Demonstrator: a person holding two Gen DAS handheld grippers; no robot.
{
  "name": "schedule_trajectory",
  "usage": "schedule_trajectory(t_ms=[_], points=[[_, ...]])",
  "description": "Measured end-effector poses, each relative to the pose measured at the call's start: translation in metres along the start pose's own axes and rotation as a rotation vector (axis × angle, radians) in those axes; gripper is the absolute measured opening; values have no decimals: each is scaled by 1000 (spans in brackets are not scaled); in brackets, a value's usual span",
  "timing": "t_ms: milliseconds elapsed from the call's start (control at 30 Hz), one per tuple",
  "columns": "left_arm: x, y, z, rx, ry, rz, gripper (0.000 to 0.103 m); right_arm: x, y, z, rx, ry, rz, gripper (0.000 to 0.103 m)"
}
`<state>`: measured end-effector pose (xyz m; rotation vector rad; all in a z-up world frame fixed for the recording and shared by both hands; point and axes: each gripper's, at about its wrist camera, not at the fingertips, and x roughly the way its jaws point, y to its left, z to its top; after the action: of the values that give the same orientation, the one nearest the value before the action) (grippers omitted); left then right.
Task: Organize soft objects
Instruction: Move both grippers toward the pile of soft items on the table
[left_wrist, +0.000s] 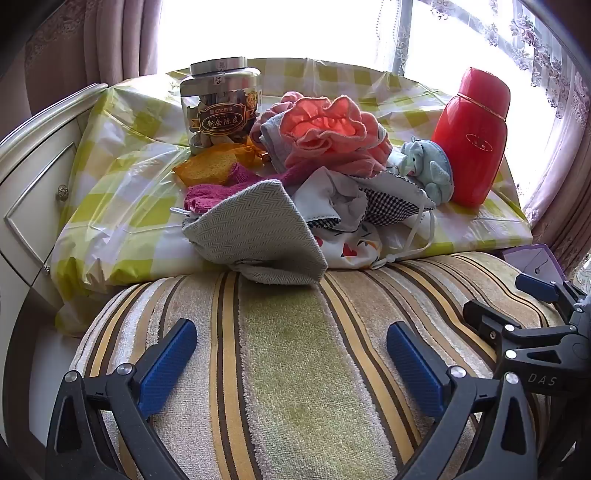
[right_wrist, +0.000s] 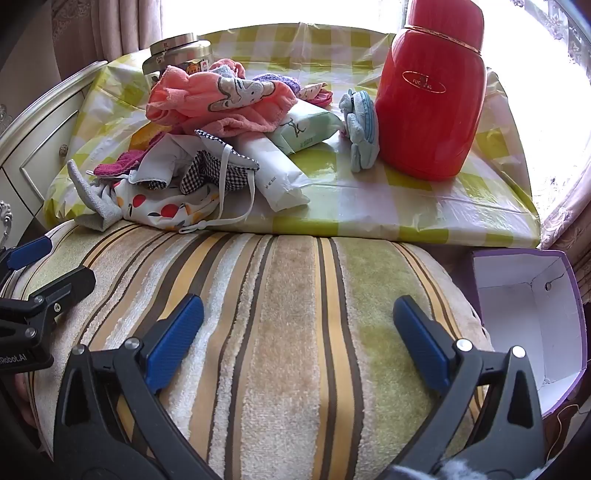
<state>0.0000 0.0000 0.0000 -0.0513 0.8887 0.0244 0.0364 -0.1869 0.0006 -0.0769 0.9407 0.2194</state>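
R gripper wide open over striped towel, nothing betw jaws. Cloth pile on checked table cover, left of red flask. Blue plush toy just beside flask. Open box far right.

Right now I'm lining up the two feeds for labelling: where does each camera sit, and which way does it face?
Left wrist: on the left gripper, angled down over the striped cushion toward the cloth pile; its open blue fingers and the right gripper show.
Right wrist: on the right gripper, same heading, set further right; the purple box shows, with the left gripper at the left edge.
Shared: the red flask, the jar, the blue plush.
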Motion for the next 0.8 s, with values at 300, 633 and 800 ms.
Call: schedule_trajectory(t_ms=[300, 633, 800], points=[[0, 0, 0, 0, 0, -1, 103, 0, -1, 1, 0, 0, 0, 103], [0, 0, 0, 0, 0, 0, 103, 0, 0, 1, -8, 6, -6, 103], [0, 0, 0, 1, 0, 0, 103, 0, 1, 1, -9, 9, -5, 103]])
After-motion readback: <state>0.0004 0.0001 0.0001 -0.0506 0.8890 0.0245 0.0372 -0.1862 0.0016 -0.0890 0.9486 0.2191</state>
